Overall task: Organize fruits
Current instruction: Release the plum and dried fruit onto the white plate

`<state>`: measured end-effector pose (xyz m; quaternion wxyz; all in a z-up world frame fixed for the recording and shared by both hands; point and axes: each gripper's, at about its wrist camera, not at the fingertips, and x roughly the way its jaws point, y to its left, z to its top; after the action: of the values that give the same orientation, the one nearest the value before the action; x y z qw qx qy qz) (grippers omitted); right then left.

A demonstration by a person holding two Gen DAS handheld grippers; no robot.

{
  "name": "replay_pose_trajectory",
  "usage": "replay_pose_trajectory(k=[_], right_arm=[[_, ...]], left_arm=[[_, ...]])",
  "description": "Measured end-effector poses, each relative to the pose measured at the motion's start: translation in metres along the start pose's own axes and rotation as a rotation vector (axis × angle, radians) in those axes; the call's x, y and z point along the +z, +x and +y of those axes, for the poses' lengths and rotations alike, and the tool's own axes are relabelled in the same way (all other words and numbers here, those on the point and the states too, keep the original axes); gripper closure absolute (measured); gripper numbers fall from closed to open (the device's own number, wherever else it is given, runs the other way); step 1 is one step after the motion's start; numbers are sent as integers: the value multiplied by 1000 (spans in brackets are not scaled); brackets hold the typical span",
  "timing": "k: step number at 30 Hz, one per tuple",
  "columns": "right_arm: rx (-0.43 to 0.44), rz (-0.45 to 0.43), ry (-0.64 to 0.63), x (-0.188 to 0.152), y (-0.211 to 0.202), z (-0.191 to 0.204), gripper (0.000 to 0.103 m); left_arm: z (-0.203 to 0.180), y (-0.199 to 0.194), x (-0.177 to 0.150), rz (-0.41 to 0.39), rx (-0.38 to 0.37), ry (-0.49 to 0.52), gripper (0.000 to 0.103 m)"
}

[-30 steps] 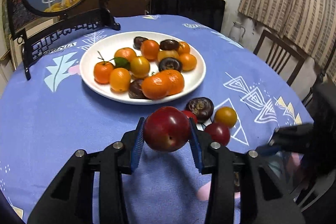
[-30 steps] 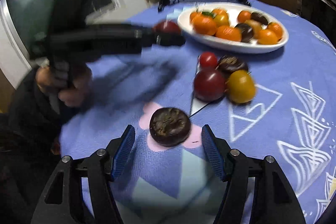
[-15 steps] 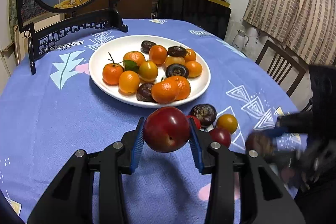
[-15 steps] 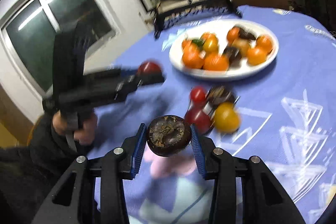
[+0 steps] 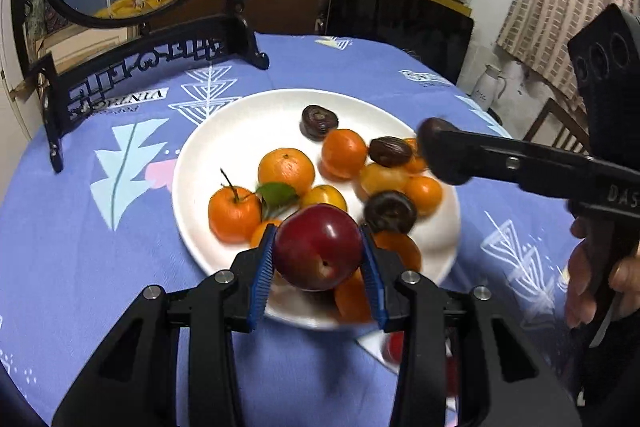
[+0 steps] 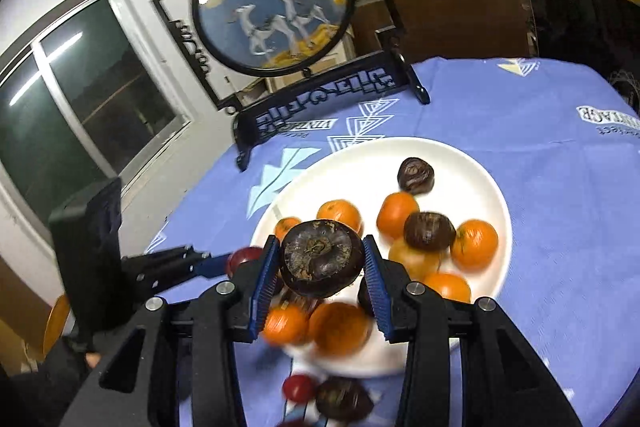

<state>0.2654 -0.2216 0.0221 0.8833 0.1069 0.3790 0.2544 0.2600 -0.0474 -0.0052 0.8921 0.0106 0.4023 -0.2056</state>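
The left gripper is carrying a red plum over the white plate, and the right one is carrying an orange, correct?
Not quite. The right gripper carries a dark brown fruit, not an orange, as the right wrist view shows. The left gripper does carry the red plum over the white plate.

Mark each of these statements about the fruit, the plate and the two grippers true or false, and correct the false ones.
1. The left gripper holds a red plum. True.
2. The right gripper is empty. False: its pads press on a dark brown fruit.
3. The white plate holds only oranges. False: dark brown fruits such as one at the far side lie among the oranges.
4. Some fruit lies on the blue tablecloth off the plate. True: a small red fruit lies near the plate's edge.
5. A round framed picture of deer stands on the table behind the plate. True.
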Motion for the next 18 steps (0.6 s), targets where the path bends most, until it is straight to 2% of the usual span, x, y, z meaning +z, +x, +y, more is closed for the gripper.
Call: replay_pose_trajectory(k=[2, 3, 4, 6, 7, 9, 13, 18], right_arm=[[-3, -18, 9, 4, 10, -5, 57], [-1, -29, 17, 4, 11, -6, 53], [-5, -53, 38, 2, 9, -11, 42], [-9, -75, 50, -6, 3, -15, 39], [-15, -80, 50, -9, 0, -17, 39], [-27, -94, 50, -21, -11, -21, 39], [-54, -128, 75, -52, -38, -36, 37], [-78, -161, 165, -81, -67, -61, 34]], left_arm=[[2, 11, 3, 22, 11, 3, 62], [3, 14, 3, 18, 27, 9, 51], [3, 13, 2, 8, 36, 11, 44], [4, 0, -2, -45, 39, 16, 26], [4, -8, -5, -71, 35, 14, 23], [6, -20, -13, -90, 5, 8, 21], [-4, -31, -33, -61, -24, 36, 21], [-45, -43, -69, -27, -52, 157, 21]])
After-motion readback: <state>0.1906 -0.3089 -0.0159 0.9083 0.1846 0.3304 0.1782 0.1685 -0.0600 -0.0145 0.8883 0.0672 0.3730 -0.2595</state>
